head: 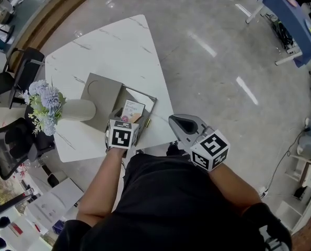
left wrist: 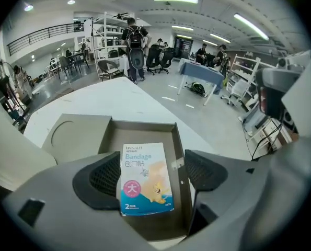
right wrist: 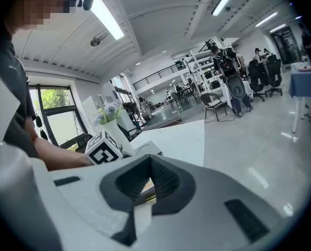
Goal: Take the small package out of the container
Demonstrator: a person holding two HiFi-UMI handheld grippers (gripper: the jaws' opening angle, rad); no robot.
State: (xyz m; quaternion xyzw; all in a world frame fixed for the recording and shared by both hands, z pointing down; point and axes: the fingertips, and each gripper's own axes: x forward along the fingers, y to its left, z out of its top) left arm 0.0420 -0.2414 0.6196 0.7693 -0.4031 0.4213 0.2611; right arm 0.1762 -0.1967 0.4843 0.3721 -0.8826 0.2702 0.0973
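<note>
A grey open box (head: 145,120) (left wrist: 145,131) sits near the front edge of the white table (head: 113,51). In it is the small bandage package (head: 133,110) (left wrist: 145,178), white and blue with a pink circle. My left gripper (head: 130,121) (left wrist: 152,172) is open over the box, with one jaw on each side of the package. Its left pad (left wrist: 100,175) touches the package's edge, and a gap shows at the right pad (left wrist: 207,171). My right gripper (head: 176,122) (right wrist: 147,184) is shut and empty, off the table's front right corner.
The box's flat lid (head: 99,92) lies open to the left. A white vase (head: 79,110) of pale flowers (head: 44,106) stands at the table's left edge. Dark chairs (head: 14,140) crowd that side. Bare grey floor (head: 223,67) lies to the right.
</note>
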